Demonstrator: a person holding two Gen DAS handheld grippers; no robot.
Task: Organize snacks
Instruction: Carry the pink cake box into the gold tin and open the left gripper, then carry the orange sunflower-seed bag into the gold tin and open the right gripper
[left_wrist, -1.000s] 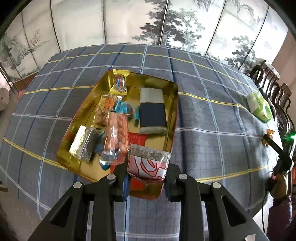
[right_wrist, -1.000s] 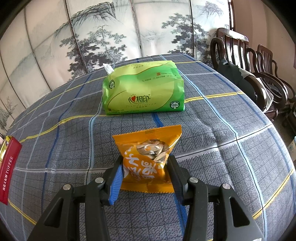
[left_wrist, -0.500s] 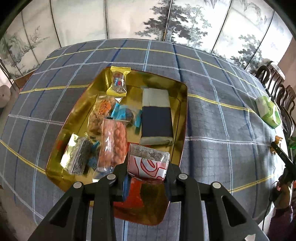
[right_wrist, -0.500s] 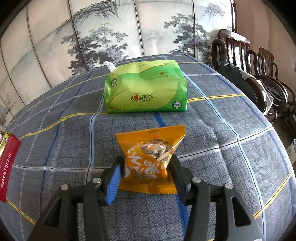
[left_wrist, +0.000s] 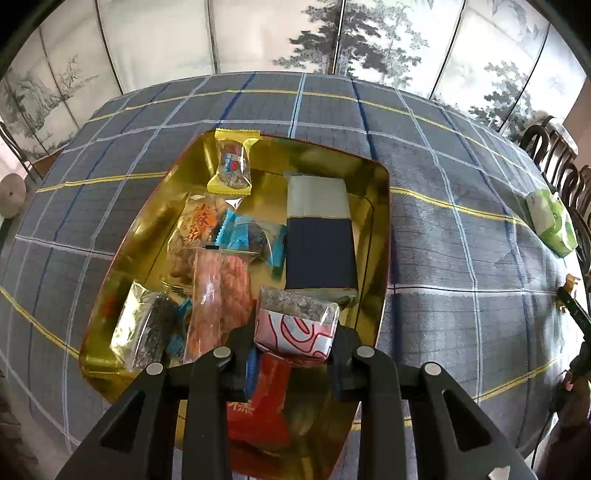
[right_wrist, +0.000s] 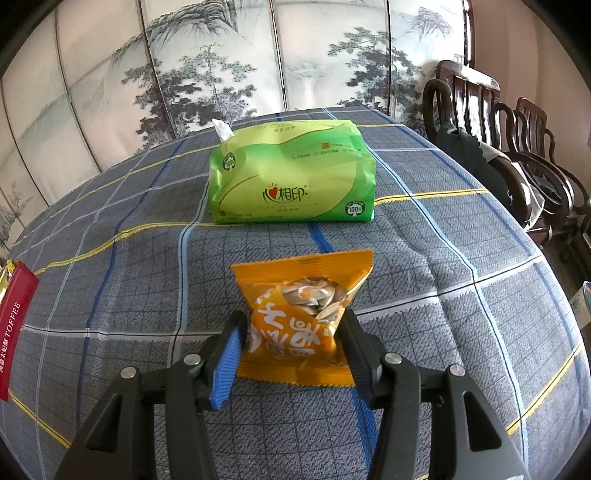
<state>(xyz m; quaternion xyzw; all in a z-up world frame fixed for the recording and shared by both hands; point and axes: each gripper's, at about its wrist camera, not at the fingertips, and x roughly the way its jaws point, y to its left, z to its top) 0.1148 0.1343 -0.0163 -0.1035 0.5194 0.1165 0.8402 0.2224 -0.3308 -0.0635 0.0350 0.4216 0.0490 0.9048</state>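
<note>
The left gripper (left_wrist: 295, 341) clamps a pink-and-white packet (left_wrist: 297, 325) over the gold tray (left_wrist: 380, 236), while the right gripper (right_wrist: 291, 345) straddles an orange bag (right_wrist: 299, 317), seemingly without squeezing it.

One gold tray (left_wrist: 382, 221) – ten snack packets (left_wrist: 229, 168) – one tissue pack (right_wrist: 291, 181).
</note>
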